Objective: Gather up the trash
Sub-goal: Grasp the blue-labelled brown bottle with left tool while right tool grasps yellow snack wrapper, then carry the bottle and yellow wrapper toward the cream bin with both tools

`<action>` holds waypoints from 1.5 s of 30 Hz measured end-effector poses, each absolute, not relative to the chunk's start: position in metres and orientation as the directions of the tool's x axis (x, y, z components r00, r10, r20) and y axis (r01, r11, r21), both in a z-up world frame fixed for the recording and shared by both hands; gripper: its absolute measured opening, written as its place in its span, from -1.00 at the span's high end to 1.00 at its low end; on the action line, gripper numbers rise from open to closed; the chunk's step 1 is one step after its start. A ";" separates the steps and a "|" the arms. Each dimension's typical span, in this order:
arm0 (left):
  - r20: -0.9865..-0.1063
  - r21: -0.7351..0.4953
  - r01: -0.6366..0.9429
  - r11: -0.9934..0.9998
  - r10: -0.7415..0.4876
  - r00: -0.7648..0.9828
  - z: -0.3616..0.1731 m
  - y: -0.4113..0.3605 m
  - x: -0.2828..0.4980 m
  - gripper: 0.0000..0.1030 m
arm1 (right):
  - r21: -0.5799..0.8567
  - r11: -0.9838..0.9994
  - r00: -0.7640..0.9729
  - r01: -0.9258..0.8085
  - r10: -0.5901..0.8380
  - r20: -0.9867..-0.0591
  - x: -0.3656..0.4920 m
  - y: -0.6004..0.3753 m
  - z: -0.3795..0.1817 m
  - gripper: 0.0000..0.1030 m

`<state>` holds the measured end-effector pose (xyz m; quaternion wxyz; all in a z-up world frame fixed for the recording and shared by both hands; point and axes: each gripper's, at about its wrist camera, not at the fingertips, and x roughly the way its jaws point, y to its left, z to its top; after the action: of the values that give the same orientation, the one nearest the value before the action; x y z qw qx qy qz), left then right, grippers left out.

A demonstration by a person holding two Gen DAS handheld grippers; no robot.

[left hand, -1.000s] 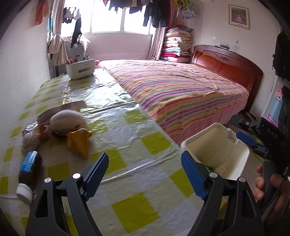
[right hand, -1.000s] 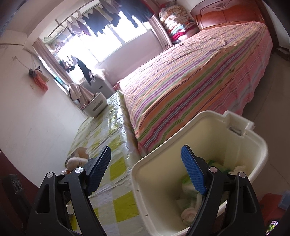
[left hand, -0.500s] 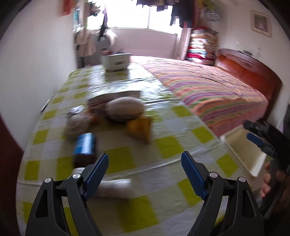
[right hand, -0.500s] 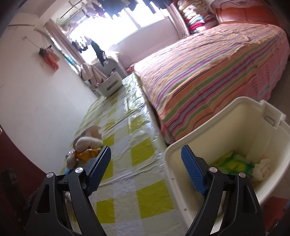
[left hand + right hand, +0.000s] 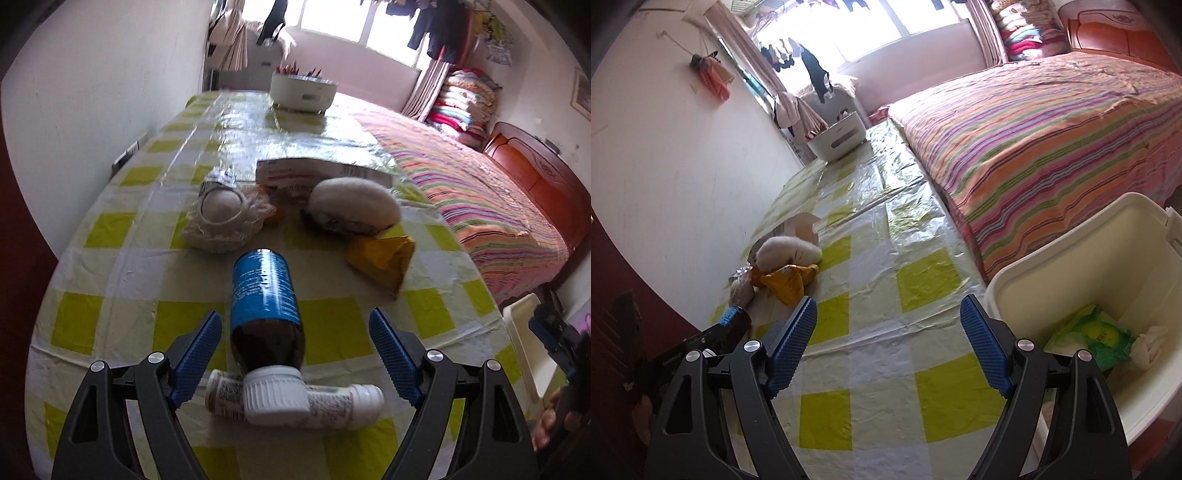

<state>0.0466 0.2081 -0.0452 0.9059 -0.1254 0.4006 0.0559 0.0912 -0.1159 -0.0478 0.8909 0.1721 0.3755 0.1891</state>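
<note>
Trash lies on the checked tablecloth: a dark bottle with blue label and white cap sits between the left gripper's released jaws, untouched. Beyond lie a netted ball and yellow wrapper. The right gripper, jaws apart and empty, hovers beside the cream bin.

Each black plastic claw, left and right, has two angular arms with silver round screws at the joints and blue ribbed rubber pads inside the tips.
</note>
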 end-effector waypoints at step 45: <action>-0.701 -0.331 -0.258 0.908 -0.053 0.712 -0.044 0.264 0.045 0.20 | 0.372 0.755 0.363 -0.540 0.608 -0.706 0.150 0.034 -0.053 0.28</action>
<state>0.0452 0.2636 -0.0439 0.9016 -0.2074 0.3755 0.0568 0.1499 0.0342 -0.0526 0.8248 0.0382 0.4442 0.3477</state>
